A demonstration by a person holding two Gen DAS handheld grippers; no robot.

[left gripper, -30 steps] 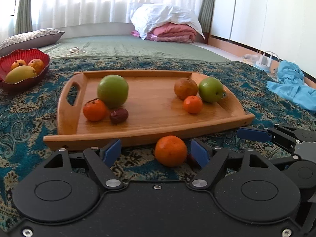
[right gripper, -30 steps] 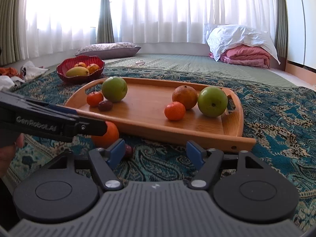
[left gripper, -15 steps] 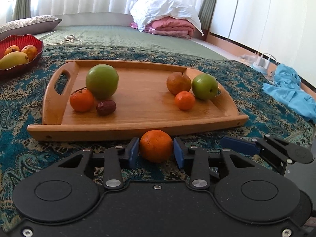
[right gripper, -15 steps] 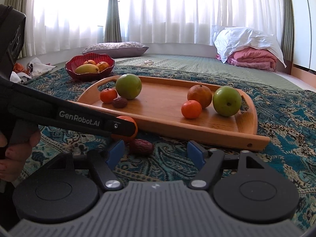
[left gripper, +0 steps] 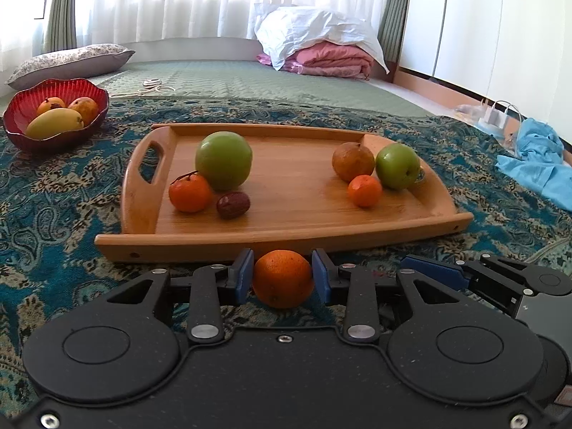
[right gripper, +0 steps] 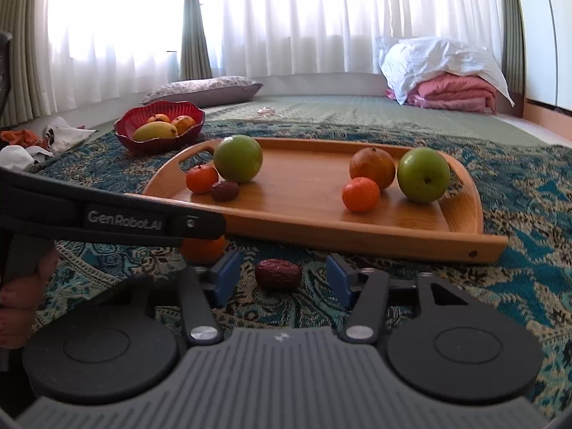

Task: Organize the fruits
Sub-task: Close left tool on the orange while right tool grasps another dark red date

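Observation:
On the patterned rug just in front of the wooden tray lies an orange, and my left gripper is shut on it, both blue pads pressing its sides. In the right wrist view a dark red date lies on the rug between the jaws of my right gripper. These jaws are closing and the pads stand apart from the date. The left gripper's arm crosses that view and hides most of the orange. The tray holds two green apples, two tangerines, a brown fruit and another date.
A red bowl with a mango and other fruit stands on the rug at the far left of the tray. A pillow and folded bedding lie behind, and blue cloth lies at the right. A person's hand holds the left gripper.
The left jaws closed onto the orange. The right gripper shifted so that the date lies between its jaws, and these jaws have narrowed.

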